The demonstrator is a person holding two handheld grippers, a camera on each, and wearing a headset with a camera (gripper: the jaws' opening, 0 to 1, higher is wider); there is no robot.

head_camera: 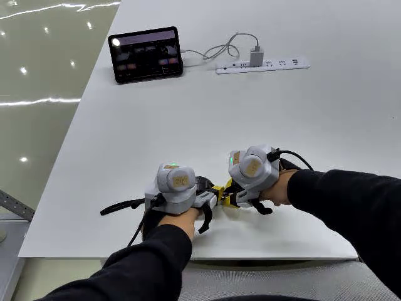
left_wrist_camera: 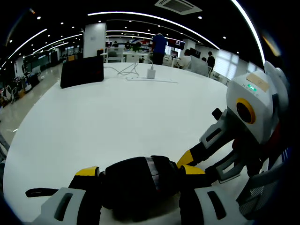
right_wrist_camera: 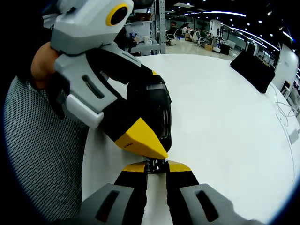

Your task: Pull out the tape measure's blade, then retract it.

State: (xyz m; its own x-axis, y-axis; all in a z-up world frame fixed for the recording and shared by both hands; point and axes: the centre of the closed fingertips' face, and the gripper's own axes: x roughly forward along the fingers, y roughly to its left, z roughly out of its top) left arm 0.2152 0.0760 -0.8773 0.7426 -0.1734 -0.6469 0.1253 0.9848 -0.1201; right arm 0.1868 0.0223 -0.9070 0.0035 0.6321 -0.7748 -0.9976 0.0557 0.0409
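A black tape measure rests on the white table near its front edge, and my left gripper is shut on its body with the yellow-tipped jaws on either side. In the right gripper view the case is just ahead, and my right gripper is shut on the metal end of the blade, which barely sticks out of the case. In the head view the left gripper and right gripper nearly meet, with the tape measure mostly hidden between them.
A dark tablet stands at the table's far left. A white power strip with a charger and cable lies at the far middle. The table's front edge is close below the grippers, and its left edge drops to a glossy floor.
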